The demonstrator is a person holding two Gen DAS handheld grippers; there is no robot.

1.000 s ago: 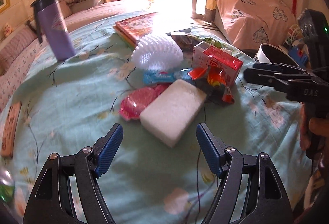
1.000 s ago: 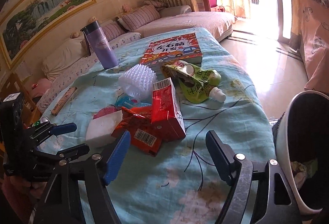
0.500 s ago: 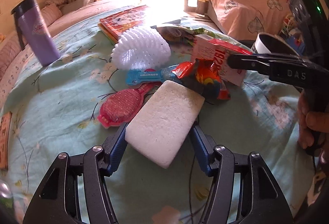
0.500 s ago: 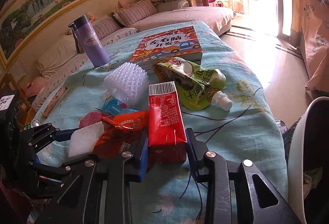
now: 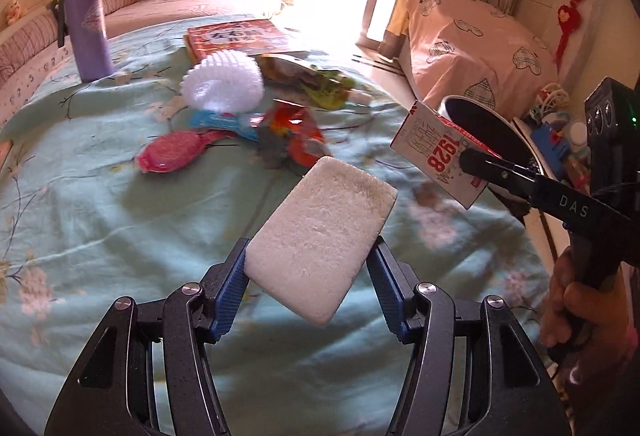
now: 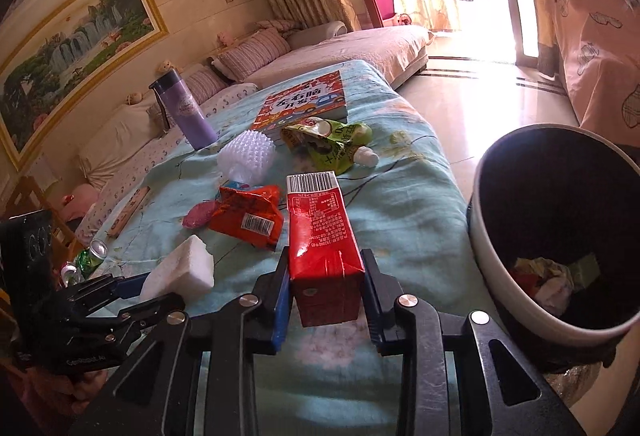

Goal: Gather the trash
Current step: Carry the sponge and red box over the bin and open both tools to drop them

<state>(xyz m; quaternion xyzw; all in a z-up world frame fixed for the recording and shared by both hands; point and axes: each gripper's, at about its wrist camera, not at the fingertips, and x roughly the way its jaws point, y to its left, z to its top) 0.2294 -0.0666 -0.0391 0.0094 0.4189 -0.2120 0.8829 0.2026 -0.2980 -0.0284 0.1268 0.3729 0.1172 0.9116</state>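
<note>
Left claw clamps the white sponge; right claw clamps the red carton beside the bin

- Cartons: 1
- Foam blocks: 1
- Wrappers: 1
- Pouches: 1
- Bins: 1
- Books: 1
- Flasks: 1
- Cans: 2

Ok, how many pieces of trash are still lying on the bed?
2: an orange wrapper mid-bed and a green pouch by the book. The foam block and red carton are already lifted; more may hide under the pile.
</note>
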